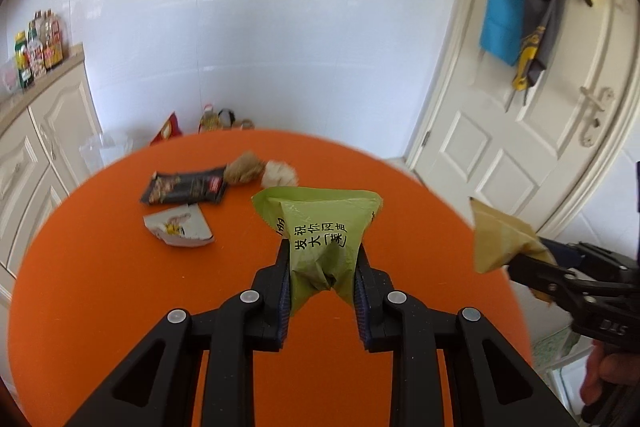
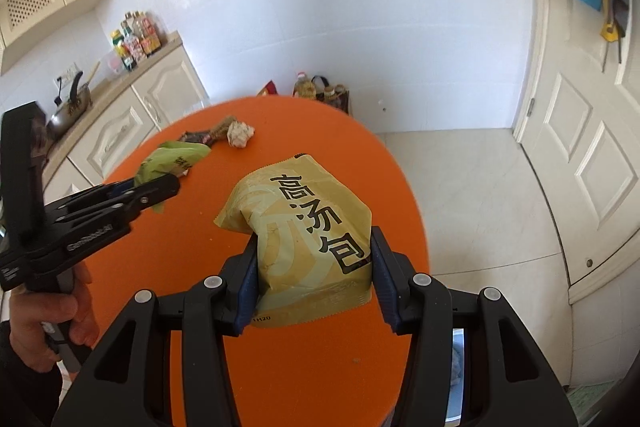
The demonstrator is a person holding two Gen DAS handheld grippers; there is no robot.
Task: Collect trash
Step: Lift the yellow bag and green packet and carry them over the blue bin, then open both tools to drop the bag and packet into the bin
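Left jaws: clamped on the green wrapper (image 1: 320,247), pads (image 1: 283,287) pinching its crumpled lower end, in the left gripper (image 1: 322,267).
Right jaws: closed on the tan packet (image 2: 308,243), pads (image 2: 250,279) pressing both side edges, in the right gripper (image 2: 312,267).
Held trash, place: both pieces hang above the orange table (image 1: 100,287), not touching it.
Handling, green wrapper: looks like thin film, light, limp and slippery; a bunched fold gives the surest hold, as taken now.
Handling, tan packet: seems light and crinkly, somewhat puffed; gripping across the flat middle should stop it sliding out.
Trash left on table, left wrist view: dark snack wrapper (image 1: 186,187) at 11 o'clock from the jaws, white torn wrapper (image 1: 180,227) just below it, brown wad (image 1: 245,167) and pale wad (image 1: 280,174) toward 12 o'clock, side by side.
Handling, wads: probably soft crumpled paper, best squeezed across the middle.
Beyond: door (image 1: 520,155) at 2 o'clock, cabinets (image 1: 36,155) at 9 o'clock.
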